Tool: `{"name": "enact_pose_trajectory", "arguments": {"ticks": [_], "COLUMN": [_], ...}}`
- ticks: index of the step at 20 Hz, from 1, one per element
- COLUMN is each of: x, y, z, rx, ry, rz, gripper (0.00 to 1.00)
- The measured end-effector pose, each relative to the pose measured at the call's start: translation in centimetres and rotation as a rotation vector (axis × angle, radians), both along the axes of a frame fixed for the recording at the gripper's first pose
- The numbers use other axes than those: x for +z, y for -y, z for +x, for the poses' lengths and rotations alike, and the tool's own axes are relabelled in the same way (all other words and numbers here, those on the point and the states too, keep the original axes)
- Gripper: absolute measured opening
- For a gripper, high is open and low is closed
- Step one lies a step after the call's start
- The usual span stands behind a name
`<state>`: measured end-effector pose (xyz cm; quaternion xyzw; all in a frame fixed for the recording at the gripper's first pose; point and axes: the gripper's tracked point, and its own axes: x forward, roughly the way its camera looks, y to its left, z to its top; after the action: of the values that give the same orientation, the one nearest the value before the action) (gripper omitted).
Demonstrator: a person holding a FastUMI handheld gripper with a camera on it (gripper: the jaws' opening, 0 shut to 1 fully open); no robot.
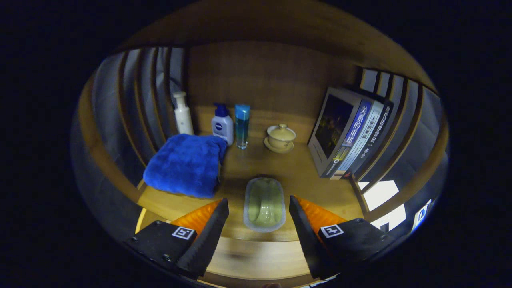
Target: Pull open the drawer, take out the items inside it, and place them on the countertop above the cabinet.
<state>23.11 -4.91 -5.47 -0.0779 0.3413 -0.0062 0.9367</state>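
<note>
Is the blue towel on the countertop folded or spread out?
Folded. The blue towel lies as a thick, compact bundle with a rounded fold edge, left of and beyond the open gripper.

Parted fingers (208,230) bear coded markers (183,233) (book spines' (362,136) lettering too small).

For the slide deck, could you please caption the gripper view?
Open gripper flanks a pale green dish on the countertop, beyond it a blue towel, bottles and a lidded cup.

Wooden back wall (272,76) (slatted sides)
</note>
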Motion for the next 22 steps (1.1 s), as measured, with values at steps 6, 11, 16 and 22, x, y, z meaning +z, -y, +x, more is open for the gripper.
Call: {"name": "enact_pose_trajectory", "arguments": {"ticks": [6, 11, 16, 22], "x": [5.5, 7.2, 7.2, 5.4], "y": [-3.6, -5.9, -6.5, -5.1], "z": [-6.0, -11.6, -15.5, -19.3], "rx": [0.073, 0.129, 0.13, 0.078], "ry": [0.231, 0.328, 0.403, 0.465], "rz": [0.068, 0.068, 0.104, 0.098], "gripper": [0.98, 0.98, 0.98, 0.98]}}
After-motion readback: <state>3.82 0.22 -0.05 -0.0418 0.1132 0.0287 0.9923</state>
